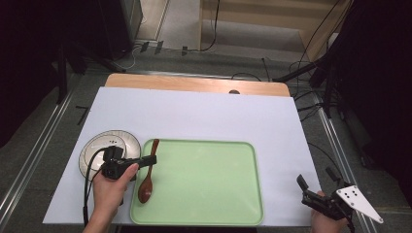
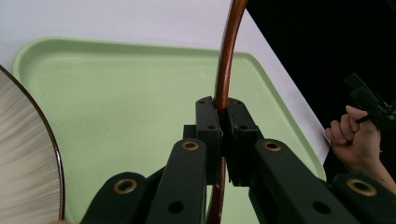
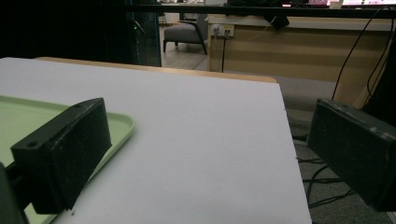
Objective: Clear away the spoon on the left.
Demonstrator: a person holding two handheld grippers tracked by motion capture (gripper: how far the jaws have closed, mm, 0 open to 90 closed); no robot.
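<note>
A brown wooden spoon [image 1: 148, 172] lies along the left side of the light green tray [image 1: 209, 184], bowl toward me, handle tip over the tray's far left rim. My left gripper [image 1: 148, 160] is shut on the spoon's handle [image 2: 225, 60]; in the left gripper view the two pads pinch the handle [image 2: 221, 122] from both sides. A striped plate [image 1: 108, 148] with a dark rim sits just left of the tray. My right gripper [image 1: 303, 187] is at the table's near right corner, jaws wide apart with nothing between them [image 3: 205, 154].
A white sheet [image 1: 204, 116] covers most of the wooden table [image 1: 194, 82]. Cables and dark stands lie on the floor beyond and to the right. The tray's rim [image 3: 119, 123] lies left of the right gripper.
</note>
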